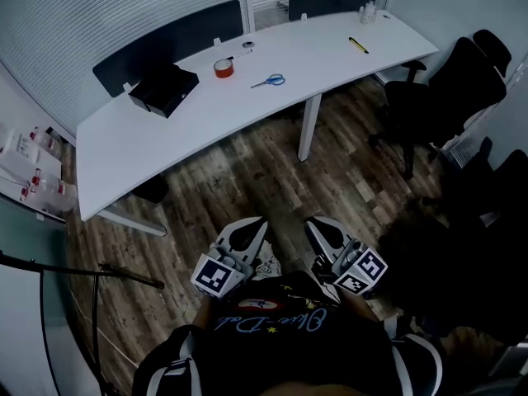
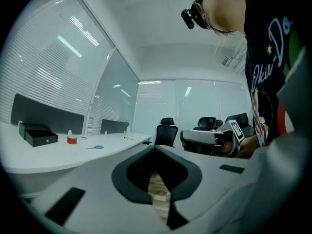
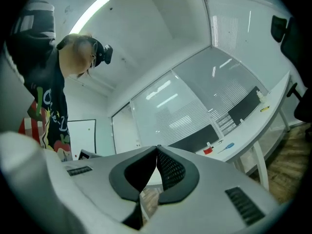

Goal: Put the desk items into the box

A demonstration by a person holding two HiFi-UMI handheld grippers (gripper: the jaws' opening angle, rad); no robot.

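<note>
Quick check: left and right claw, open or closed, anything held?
Left claw: closed, tips together, nothing held.
Right claw: closed, tips together, nothing held.

Black box (image 1: 163,89), red tape roll (image 1: 223,68), blue-handled scissors (image 1: 269,81) and slim yellow tool (image 1: 358,45), spread apart along white desk (image 1: 247,118)

Left gripper (image 1: 252,226), right gripper (image 1: 318,226): both closed
</note>
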